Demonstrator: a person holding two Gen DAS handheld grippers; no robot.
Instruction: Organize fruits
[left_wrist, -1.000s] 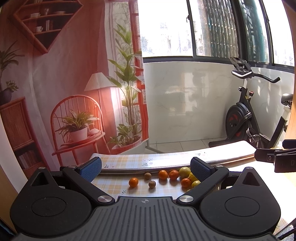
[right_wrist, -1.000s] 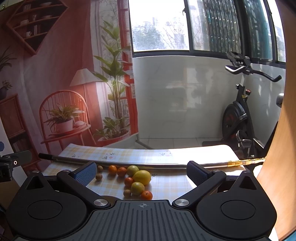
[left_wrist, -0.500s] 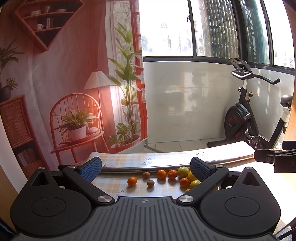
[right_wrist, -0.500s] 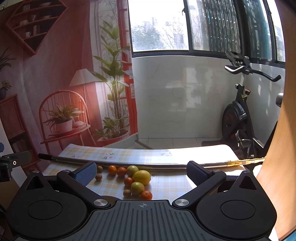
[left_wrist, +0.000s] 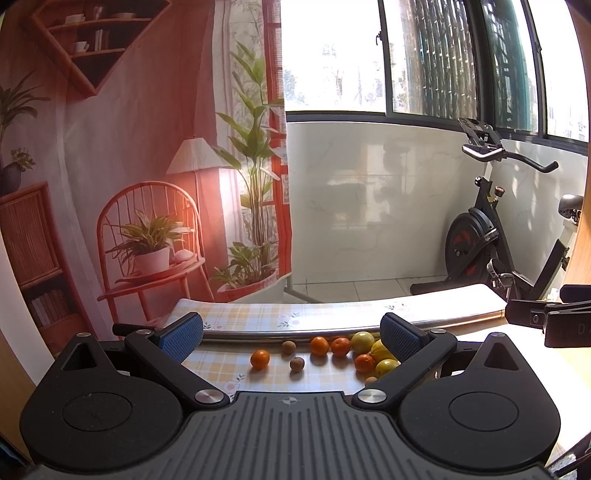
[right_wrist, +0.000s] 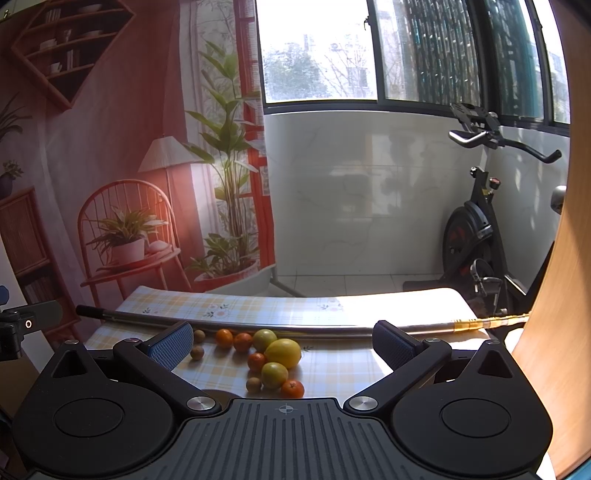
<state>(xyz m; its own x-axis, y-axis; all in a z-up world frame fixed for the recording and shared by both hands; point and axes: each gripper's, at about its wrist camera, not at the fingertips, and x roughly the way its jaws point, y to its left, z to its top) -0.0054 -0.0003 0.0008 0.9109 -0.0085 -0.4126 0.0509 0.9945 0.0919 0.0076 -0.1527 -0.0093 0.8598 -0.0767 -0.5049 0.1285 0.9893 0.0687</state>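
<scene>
The left gripper (left_wrist: 291, 338) and right gripper (right_wrist: 282, 339) are both held spread wide, with nothing between the pads. The fruits (right_wrist: 275, 352) (oranges, lemons, small brown ones) are scattered on the checked tablecloth (right_wrist: 332, 363), at twelve o'clock of each gripper, before a metal rod (right_wrist: 258, 326).

In the left wrist view the right finger (left_wrist: 402, 338) covers part of the lemon (left_wrist: 380, 350) and the fruit (left_wrist: 387, 366) below it, and a small brown fruit (left_wrist: 370, 380) peeks out from behind the finger arm. In the right wrist view the left finger (right_wrist: 170, 346) covers whatever lies behind it. The rod (right_wrist: 258, 326) runs out behind a wooden panel (right_wrist: 550, 332). What kind the small brown fruits (right_wrist: 197, 353) are is too small to tell.
</scene>
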